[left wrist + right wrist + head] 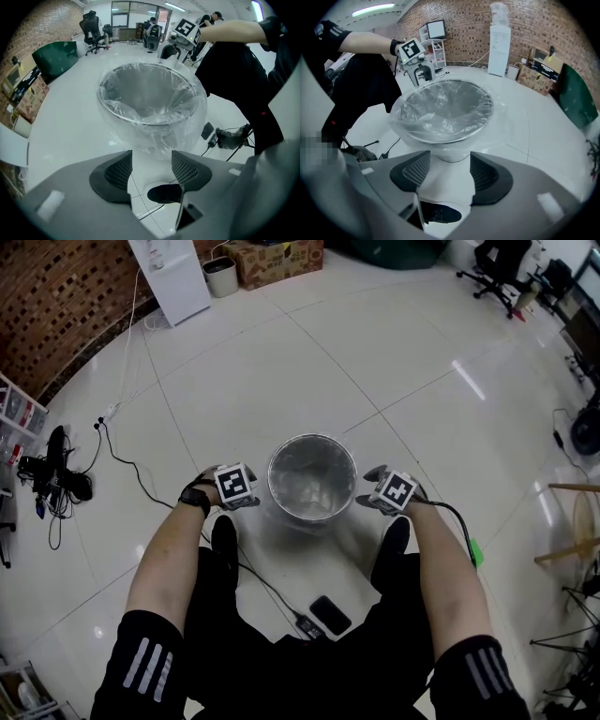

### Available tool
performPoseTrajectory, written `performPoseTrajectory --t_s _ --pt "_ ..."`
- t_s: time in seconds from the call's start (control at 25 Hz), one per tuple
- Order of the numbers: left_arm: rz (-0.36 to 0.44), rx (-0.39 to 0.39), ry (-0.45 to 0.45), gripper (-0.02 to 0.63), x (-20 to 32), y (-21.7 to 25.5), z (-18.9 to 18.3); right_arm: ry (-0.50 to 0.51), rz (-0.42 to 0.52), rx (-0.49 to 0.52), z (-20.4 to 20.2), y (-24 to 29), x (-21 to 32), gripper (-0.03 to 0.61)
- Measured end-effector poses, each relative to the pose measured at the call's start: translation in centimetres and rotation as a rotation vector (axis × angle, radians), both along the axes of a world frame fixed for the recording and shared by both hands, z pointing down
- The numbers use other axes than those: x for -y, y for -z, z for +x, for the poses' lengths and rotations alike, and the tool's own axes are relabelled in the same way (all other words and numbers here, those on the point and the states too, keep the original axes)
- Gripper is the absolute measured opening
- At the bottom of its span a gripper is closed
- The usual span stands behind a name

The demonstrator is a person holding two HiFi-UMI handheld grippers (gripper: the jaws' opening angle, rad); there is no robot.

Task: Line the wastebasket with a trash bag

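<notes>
A round metal wastebasket (312, 478) stands on the white tiled floor between my feet. A clear trash bag (150, 101) lines it and folds over the rim, draping down the outside (440, 112). My left gripper (251, 499) hovers just left of the rim and my right gripper (367, 501) just right of it. In the left gripper view the jaws (151, 161) stand wide apart with only floor and the bag's skirt beyond them. The right gripper (450, 164) likewise shows nothing between its pads.
A black phone (330, 614) and a cable with a plug (302, 622) lie on the floor near my knees. A white cabinet (171, 277), a small bin (221, 276) and cardboard box (277, 259) stand far off. Office chairs (497, 268) are at the far right.
</notes>
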State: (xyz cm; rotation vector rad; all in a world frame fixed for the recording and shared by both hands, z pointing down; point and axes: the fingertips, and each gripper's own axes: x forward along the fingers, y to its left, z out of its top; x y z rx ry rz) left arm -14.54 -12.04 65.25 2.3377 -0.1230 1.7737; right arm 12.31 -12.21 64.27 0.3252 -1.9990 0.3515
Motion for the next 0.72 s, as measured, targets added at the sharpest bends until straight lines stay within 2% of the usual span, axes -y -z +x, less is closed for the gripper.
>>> performPoseTrajectory --t_s 0.12,0.36,0.72 --pt "0.027 0.022 -0.025 0.261 0.4 -1.4 -0.1 0.037 -0.012 -0.017 -0.8 -1.1 -0.3 0.284" --pt "0.008 -0.004 0.000 0.261 0.7 -3.3 1.3 0.014 -0.093 0.019 -1.8 -3.4 -1.1 0.284" --pt "0.010 -0.053 0.104 0.261 2.8 -5.5 1.9 -0.020 -0.125 0.005 -1.8 -6.7 -1.4 0.284"
